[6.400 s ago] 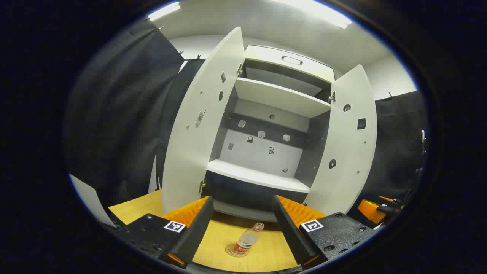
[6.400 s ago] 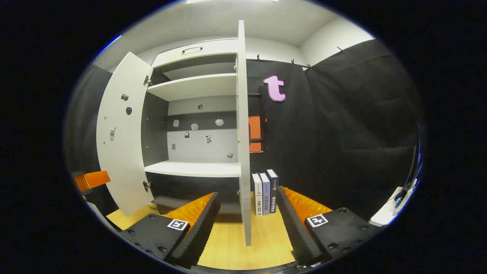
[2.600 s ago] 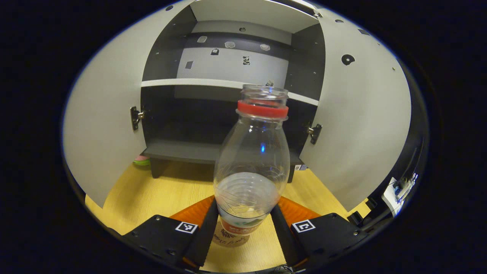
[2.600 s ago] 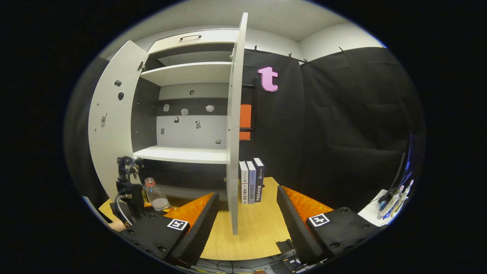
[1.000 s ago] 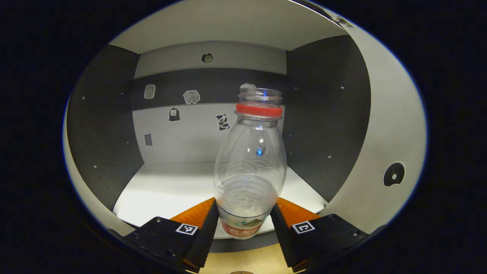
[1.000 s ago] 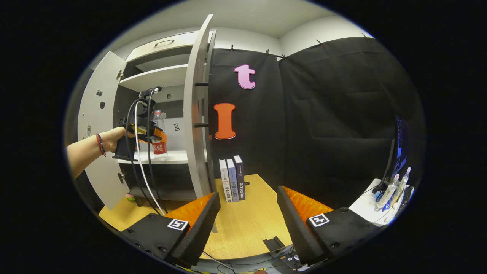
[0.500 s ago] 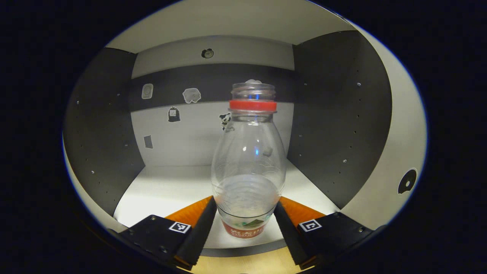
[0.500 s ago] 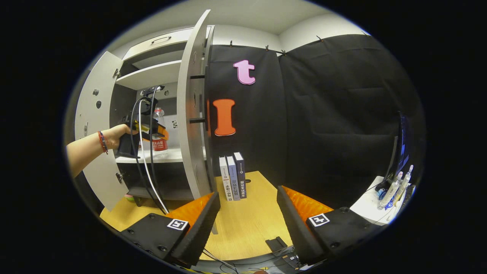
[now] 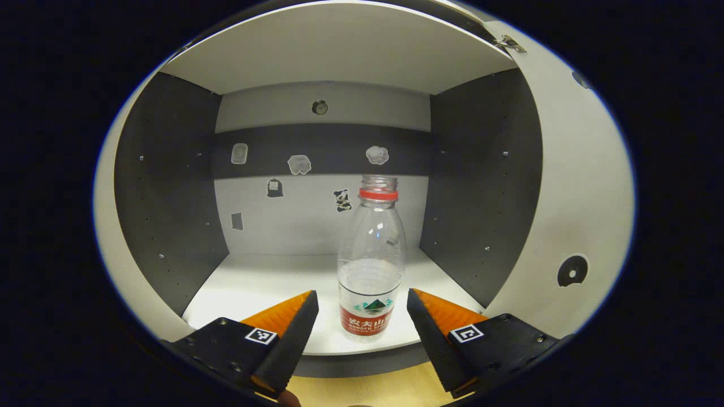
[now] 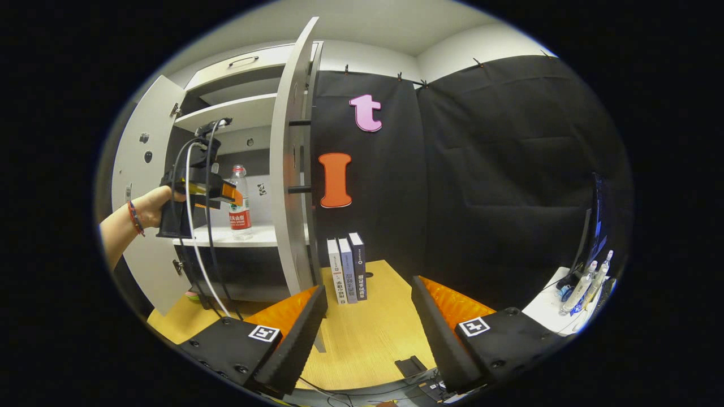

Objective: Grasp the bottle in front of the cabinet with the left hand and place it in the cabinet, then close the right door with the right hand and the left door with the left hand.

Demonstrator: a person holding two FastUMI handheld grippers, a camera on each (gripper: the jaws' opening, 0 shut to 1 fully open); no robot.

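A clear plastic bottle (image 9: pixel 371 265) with a red neck ring and red label stands upright on the white middle shelf (image 9: pixel 254 282) of the cabinet, near its front edge. My left gripper (image 9: pixel 362 295) is open just in front of it, one finger on each side with gaps, not touching. The right gripper view shows the bottle (image 10: pixel 240 198) on the shelf, with a hand (image 10: pixel 148 207) holding the left gripper (image 10: pixel 229 195) up to it. My right gripper (image 10: pixel 367 288) is open and holds nothing, low over the wooden table (image 10: pixel 362 333). Both doors stand open: the right door (image 10: pixel 288 169) is edge-on and the left door (image 10: pixel 141 186) is swung wide.
Three books (image 10: pixel 348 265) stand upright on the table just right of the right door. A white side table (image 10: pixel 571 288) with small bottles sits at the far right. Cables hang from the left gripper. The right door's inner face (image 9: pixel 571 198) is close beside the shelf.
The left gripper has opened and let go of the bottle, then drawn back a little. The bottle now stands alone on the shelf. The right gripper has hardly moved.
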